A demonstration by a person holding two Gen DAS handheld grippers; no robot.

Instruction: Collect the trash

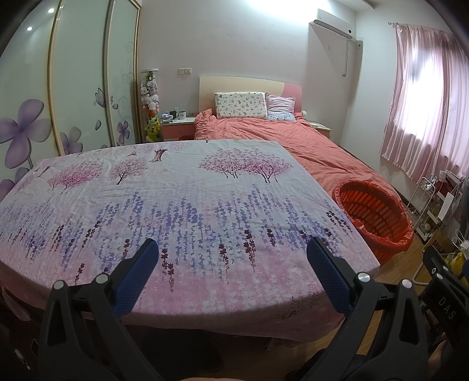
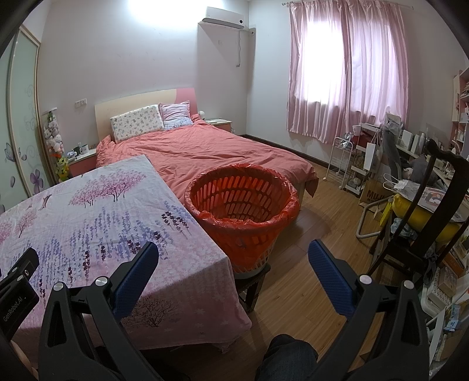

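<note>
Upright red-lined orange basket [image 2: 243, 205] beside table

Seen in the room: a table under a flowered cloth [image 1: 181, 199], behind it a bed with a coral duvet [image 2: 211, 149] and two pillows [image 1: 241, 105]. Pink curtains [image 2: 348, 67] over the window, an air conditioner [image 2: 224, 15] high on the wall, a white wire rack [image 2: 341, 159] near a cluttered desk.
</note>
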